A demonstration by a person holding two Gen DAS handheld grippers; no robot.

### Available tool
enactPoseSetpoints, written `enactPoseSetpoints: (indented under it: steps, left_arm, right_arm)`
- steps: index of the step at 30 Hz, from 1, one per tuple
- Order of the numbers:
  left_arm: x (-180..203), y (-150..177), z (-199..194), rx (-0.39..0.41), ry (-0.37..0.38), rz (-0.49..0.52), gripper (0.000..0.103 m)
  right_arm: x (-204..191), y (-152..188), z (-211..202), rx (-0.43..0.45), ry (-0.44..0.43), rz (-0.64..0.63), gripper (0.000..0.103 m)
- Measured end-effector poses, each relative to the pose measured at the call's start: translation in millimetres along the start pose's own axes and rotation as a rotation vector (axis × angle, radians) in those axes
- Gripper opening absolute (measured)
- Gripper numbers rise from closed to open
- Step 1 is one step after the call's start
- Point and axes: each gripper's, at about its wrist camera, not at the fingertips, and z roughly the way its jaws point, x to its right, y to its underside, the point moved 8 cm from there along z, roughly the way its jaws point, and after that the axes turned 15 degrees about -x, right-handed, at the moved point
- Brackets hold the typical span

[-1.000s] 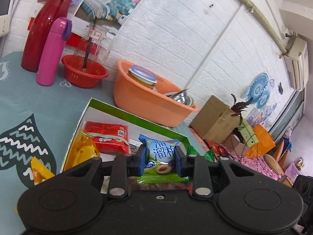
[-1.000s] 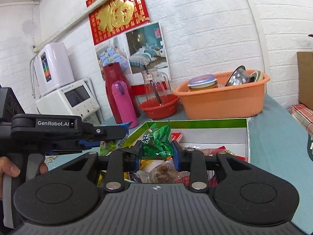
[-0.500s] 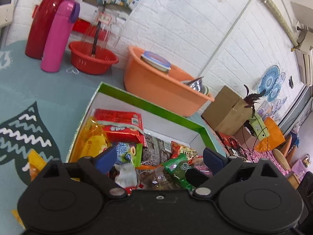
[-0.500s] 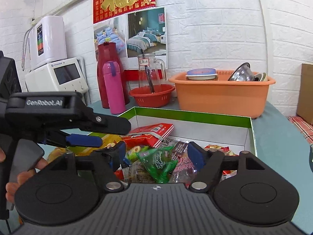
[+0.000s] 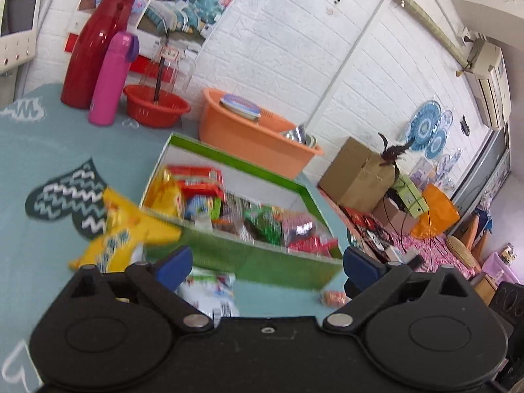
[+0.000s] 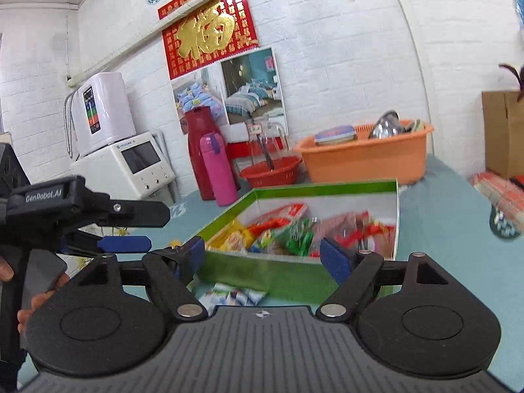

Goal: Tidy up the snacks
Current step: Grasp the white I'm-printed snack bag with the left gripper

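Observation:
A green-walled box (image 5: 262, 262) (image 6: 262, 271) on the teal tablecloth holds several snack packets, among them a red one (image 5: 196, 180) and a green one (image 6: 298, 239). Outside it lie a yellow bag (image 5: 124, 229) at its left corner, a white-and-blue packet (image 5: 209, 291) (image 6: 235, 294) along its near wall and a small orange piece (image 5: 332, 297). My left gripper (image 5: 267, 265) and right gripper (image 6: 263, 257) both stand open and empty just short of that near wall. In the right wrist view the left gripper (image 6: 137, 229) shows at the left, held by a hand.
Behind the box stand an orange basin (image 5: 249, 137) with dishes, a red basket (image 5: 157, 109), a pink bottle (image 5: 111, 78) and a red flask (image 5: 91, 49). A white appliance (image 6: 131, 163) stands far left. A cardboard box (image 5: 353, 173) sits beyond the table's right edge.
Both grippers opened: the left let go of a blue packet, the right of a green packet, and both now lie in the box. Both grippers then drew back to outside its near wall.

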Motion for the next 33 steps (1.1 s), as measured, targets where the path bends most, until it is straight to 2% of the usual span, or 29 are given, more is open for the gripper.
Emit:
enactPoseSetpoints:
  steps: [4, 7, 11, 16, 18, 20, 21, 24, 25, 27, 29, 33]
  left_arm:
    - [-4.2, 28.2, 12.2, -0.055, 0.024, -0.035, 0.103]
    - [-2.0, 29.6, 26.8, -0.075, 0.008, -0.025, 0.103]
    - [1.9, 14.5, 52.8, -0.079, -0.06, 0.017, 0.103]
    - [-16.8, 13.0, 87.6, -0.114, -0.177, 0.002, 0.103]
    - [-22.2, 21.7, 93.0, -0.148, -0.164, -0.008, 0.103]
    - [-20.1, 34.9, 92.6, -0.183, -0.143, 0.028, 0.101]
    - [-17.1, 42.7, 90.0, -0.199, -0.118, 0.038, 0.098]
    - [-4.5, 61.6, 74.5, -0.209, -0.015, 0.036, 0.097]
    - [-0.7, 65.8, 66.4, -0.204, 0.033, 0.013, 0.098]
    - [-1.1, 66.7, 52.7, -0.17, 0.089, -0.047, 0.103]
    - [-5.1, 59.0, 42.7, -0.122, 0.132, -0.12, 0.103]
    - [-17.1, 41.0, 45.8, -0.079, 0.102, -0.187, 0.103]
  right_arm:
    - [1.9, 29.7, -3.7, -0.048, 0.01, 0.043, 0.103]
    - [6.1, 45.4, -5.3, -0.074, 0.009, 0.087, 0.103]
    - [10.5, 54.2, -9.8, -0.081, 0.018, 0.12, 0.103]
    - [13.2, 60.5, -15.6, -0.081, 0.024, 0.123, 0.103]
    - [15.9, 63.9, -17.1, -0.087, 0.027, 0.124, 0.103]
    - [16.9, 65.4, -16.5, -0.094, 0.024, 0.126, 0.103]
    - [18.0, 66.6, -16.3, -0.098, 0.024, 0.13, 0.103]
    - [18.4, 70.8, -14.3, -0.114, 0.019, 0.132, 0.103]
    - [17.4, 72.4, -13.3, -0.121, 0.014, 0.128, 0.103]
    - [16.3, 74.8, -9.6, -0.137, 0.005, 0.123, 0.103]
    - [14.7, 73.1, -2.7, -0.153, -0.008, 0.115, 0.103]
    - [10.3, 57.8, 24.8, -0.187, -0.043, 0.083, 0.103]
